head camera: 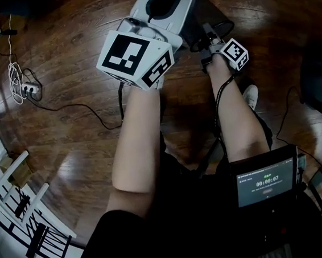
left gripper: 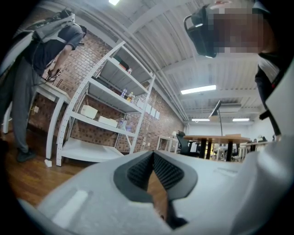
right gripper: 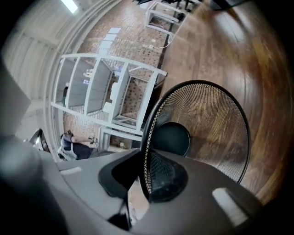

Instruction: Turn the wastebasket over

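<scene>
Right gripper is clenched on the rim of the black mesh wastebasket, with the mesh wall between its pads. The basket is tipped with its mouth toward that gripper. Its solid base shows through the opening, with wood floor behind. Can't tell whether it rests on the floor or hangs clear. Left gripper is pinched closed on nothing, aimed out into the room, giving no support.

Risks:
- One-point pinch on a thin rim, so the basket could swivel in the pads or slip out mid-flip.
- The mesh could buckle under the squeeze.
- If dropped, the round body could roll off across the floor.
</scene>
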`<state>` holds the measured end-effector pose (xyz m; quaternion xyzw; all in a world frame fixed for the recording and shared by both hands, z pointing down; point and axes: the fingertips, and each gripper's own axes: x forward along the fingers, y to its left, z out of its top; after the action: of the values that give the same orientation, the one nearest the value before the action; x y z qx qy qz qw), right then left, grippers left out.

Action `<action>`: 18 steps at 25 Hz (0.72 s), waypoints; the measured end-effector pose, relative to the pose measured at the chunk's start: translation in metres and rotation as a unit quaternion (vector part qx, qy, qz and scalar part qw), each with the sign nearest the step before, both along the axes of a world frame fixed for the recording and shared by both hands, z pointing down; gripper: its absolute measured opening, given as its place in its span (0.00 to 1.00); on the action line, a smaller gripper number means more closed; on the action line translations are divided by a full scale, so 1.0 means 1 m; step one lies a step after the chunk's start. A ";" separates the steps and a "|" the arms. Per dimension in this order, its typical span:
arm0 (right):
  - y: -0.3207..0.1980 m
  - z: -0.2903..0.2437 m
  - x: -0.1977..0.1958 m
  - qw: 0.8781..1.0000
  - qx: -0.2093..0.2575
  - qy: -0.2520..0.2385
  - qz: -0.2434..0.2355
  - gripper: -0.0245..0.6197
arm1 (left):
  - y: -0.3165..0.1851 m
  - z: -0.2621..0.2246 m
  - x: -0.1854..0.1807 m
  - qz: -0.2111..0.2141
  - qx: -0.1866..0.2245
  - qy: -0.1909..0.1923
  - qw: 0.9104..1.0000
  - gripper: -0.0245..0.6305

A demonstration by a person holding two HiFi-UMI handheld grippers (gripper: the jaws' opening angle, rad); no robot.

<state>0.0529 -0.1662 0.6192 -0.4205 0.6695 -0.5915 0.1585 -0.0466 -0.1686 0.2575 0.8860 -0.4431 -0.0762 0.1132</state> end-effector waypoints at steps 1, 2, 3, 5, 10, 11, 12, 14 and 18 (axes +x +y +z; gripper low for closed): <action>-0.002 -0.003 -0.001 0.999 0.007 0.025 -0.020 0.10 | -0.001 0.001 -0.002 -0.002 0.000 0.004 1.000 0.04; -0.004 -0.006 -0.002 0.998 0.015 0.050 -0.040 0.10 | -0.001 0.002 -0.004 -0.003 -0.001 0.007 1.000 0.04; -0.005 -0.009 -0.002 0.995 0.022 0.073 -0.058 0.10 | -0.002 0.003 -0.005 -0.003 -0.001 0.010 1.000 0.04; -0.009 -0.014 -0.001 0.989 0.032 0.114 -0.092 0.10 | -0.002 0.005 -0.008 -0.001 0.004 0.014 1.000 0.04; -0.021 -0.022 0.003 0.955 0.062 0.226 -0.181 0.09 | -0.004 0.010 -0.017 -0.004 0.007 0.013 1.000 0.04; -0.022 -0.022 0.005 0.941 0.070 0.260 -0.205 0.09 | -0.004 0.012 -0.018 -0.004 0.008 0.013 1.000 0.04; -0.022 -0.020 0.008 0.923 0.079 0.298 -0.232 0.09 | -0.005 0.014 -0.018 -0.004 0.012 0.014 1.000 0.04; -0.020 -0.013 0.015 0.871 0.094 0.383 -0.294 0.08 | -0.005 0.016 -0.018 -0.002 0.018 0.017 1.000 0.04; 0.002 0.000 0.008 0.731 0.135 0.511 -0.431 0.08 | -0.003 0.007 -0.021 -0.006 0.021 0.019 1.000 0.04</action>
<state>0.0605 -0.1647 0.6192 -0.2995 0.8317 -0.1957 -0.4246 -0.0671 -0.1721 0.2641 0.8840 -0.4442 -0.1032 0.1026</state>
